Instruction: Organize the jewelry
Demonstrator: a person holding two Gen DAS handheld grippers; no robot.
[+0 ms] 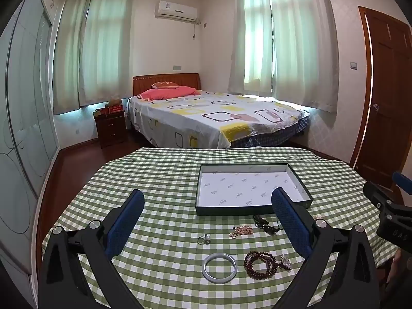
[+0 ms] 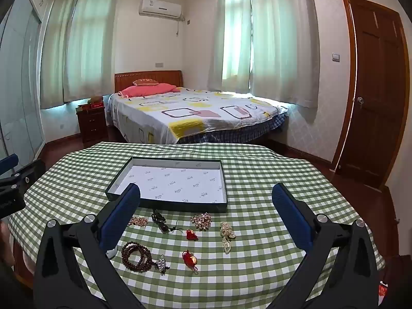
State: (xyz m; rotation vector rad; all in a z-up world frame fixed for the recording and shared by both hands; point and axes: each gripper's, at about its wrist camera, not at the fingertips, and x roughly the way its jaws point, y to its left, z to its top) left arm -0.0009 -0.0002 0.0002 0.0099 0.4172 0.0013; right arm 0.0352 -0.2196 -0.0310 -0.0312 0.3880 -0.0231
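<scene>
left gripper (image 1: 208,203) open | bangle (image 1: 219,264) | beads (image 1: 258,264) | tray (image 1: 253,207)

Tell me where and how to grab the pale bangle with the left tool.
Grip the bangle across its rim, one finger inside the hole and one outside, coming straight down from above. It lies flat on the tablecloth, so no side edge is exposed. Probably take the left part of the ring: the bead bracelet sits close on its right. The left tool is open.
</scene>
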